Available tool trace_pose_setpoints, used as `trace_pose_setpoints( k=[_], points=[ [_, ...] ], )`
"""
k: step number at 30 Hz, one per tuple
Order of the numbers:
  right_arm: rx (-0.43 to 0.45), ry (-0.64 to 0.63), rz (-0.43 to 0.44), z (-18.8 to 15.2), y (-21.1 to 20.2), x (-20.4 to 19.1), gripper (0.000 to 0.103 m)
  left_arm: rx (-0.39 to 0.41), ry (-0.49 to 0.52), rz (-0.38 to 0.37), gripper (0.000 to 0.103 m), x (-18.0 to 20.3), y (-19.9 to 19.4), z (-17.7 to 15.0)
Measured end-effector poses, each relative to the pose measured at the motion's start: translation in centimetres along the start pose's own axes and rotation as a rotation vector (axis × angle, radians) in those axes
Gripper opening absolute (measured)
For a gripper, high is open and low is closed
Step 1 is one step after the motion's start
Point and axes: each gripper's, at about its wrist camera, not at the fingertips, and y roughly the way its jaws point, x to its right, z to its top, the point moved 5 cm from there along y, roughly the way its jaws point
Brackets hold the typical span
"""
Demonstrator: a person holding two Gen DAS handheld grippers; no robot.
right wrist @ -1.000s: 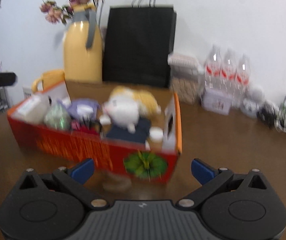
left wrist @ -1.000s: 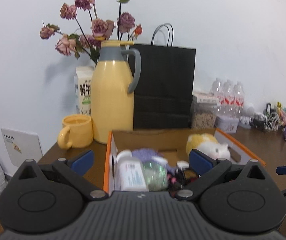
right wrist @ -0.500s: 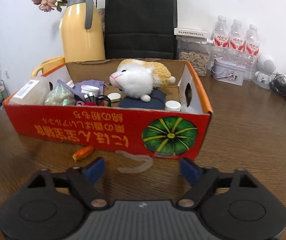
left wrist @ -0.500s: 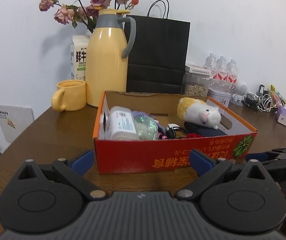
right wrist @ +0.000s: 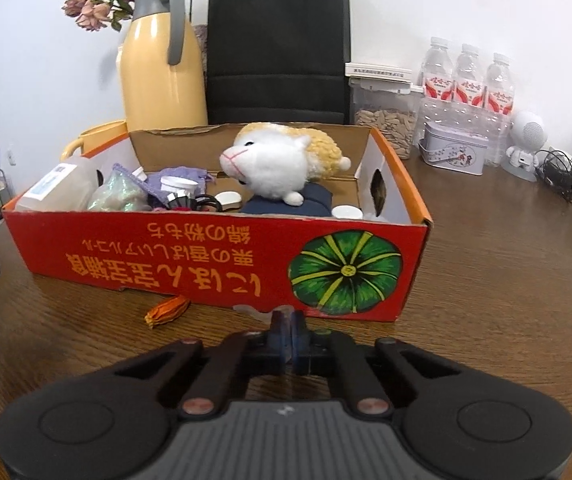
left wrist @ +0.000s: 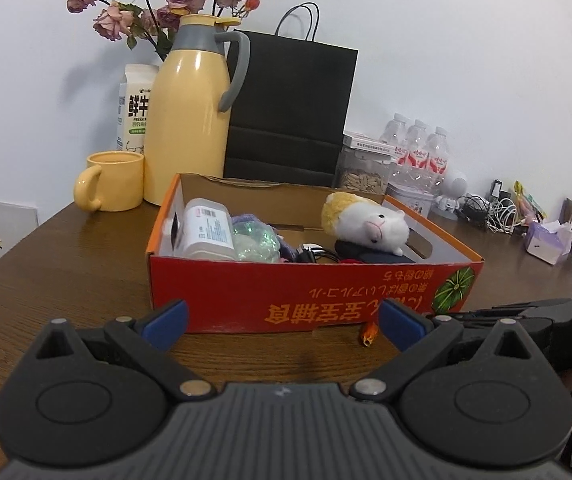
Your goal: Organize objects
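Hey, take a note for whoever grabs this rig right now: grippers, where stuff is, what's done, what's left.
Left gripper: open, empty, low in front of the red box.
Right gripper: fingers shut, tips at a translucent scrap by the box's front wall; cannot tell if it is pinched.
In the box: plush toy, bottles, small items.
Loose on the table: orange scrap, translucent scrap.
Left: probably box both scraps.
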Motion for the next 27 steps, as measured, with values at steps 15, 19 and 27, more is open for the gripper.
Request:
trace_pose_setpoints(
  k=[15, 19, 27],
  points=[
    [0.247, 0.001, -0.040, 0.3, -5.4, -0.1, 0.001, -0.082, 0.079, 0.006, 0.103, 2.0, 3.0, -0.2],
    [0.278, 0.038, -0.029, 0.6, -6.1, 0.8, 0.001, -0.123, 0.110, 0.003, 0.103, 3.7, 4.9, -0.7],
    [0.309, 0.033, -0.011, 0.6, -7.0, 0.5, 0.001, -0.175, 0.148, 0.023, 0.091, 6.1, 8.1, -1.5]
  ],
)
